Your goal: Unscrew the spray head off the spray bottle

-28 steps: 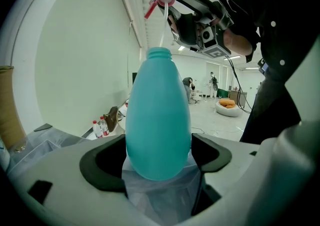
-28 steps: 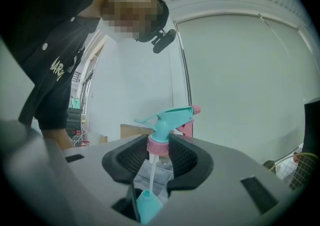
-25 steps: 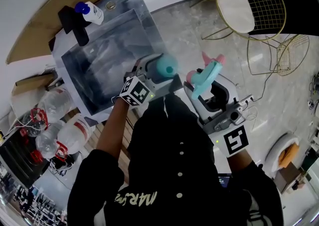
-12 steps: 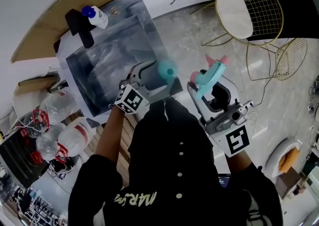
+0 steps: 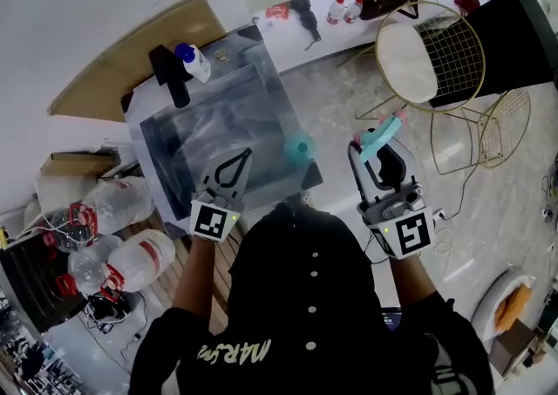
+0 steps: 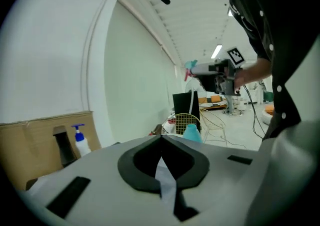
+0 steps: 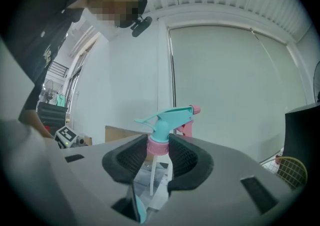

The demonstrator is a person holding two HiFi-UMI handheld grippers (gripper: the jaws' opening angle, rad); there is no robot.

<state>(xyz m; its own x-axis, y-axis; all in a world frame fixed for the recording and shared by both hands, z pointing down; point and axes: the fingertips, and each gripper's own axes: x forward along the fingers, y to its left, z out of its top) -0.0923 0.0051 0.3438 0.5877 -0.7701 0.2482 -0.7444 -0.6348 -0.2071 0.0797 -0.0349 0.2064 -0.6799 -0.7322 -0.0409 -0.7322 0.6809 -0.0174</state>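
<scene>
My right gripper is shut on the pink collar of the teal spray head, held in the air right of the table. Its dip tube hangs free below the jaws. The teal bottle, without a head, stands near the right edge of the grey table. My left gripper is to the left of the bottle and apart from it. Its jaws have just been closing and now meet with nothing between them.
A white pump bottle and a black holder stand at the table's far left corner before a cardboard panel. A gold wire chair stands on the floor at the right. Large plastic water bottles lie at the left.
My left gripper has let go of the teal bottle, drawn back to the left and shut. The bottle now stands alone on the table. The right gripper still holds the spray head.
</scene>
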